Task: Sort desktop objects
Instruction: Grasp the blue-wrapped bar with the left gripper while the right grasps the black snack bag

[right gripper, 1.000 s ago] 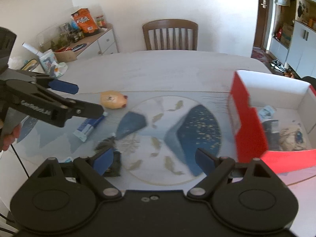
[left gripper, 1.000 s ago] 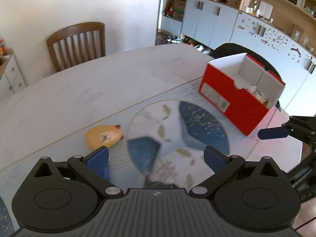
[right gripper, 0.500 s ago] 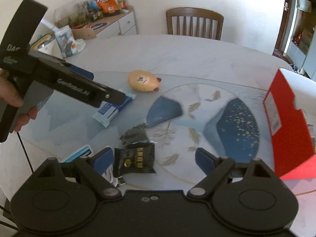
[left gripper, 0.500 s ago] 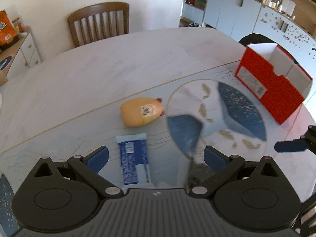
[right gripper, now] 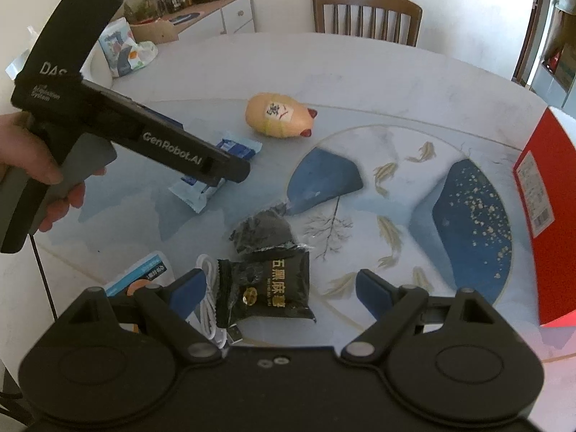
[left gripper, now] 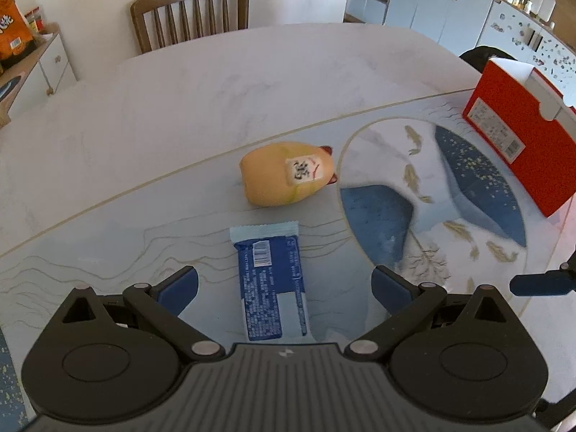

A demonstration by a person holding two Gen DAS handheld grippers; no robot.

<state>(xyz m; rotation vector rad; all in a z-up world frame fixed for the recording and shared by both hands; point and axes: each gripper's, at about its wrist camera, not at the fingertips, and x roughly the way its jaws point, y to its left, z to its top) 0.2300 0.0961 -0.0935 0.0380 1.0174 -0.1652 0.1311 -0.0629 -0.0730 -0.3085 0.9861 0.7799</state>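
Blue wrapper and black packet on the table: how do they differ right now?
The blue wrapper is long and narrow with pale ends; the black packet is squarer, with gold print. The blue wrapper lies between the open fingers of the left hand-held gripper; the black packet lies before the right hand-held gripper, beside a white cable. Both are sealed and lying flat, ungrasped.

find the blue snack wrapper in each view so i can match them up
Left wrist view: blue snack wrapper lies low in the middle, between the open tongs.
Right wrist view: blue snack wrapper lies left of middle, partly hidden by the other tool.
Shared landmark: the yellow toy just beyond it.
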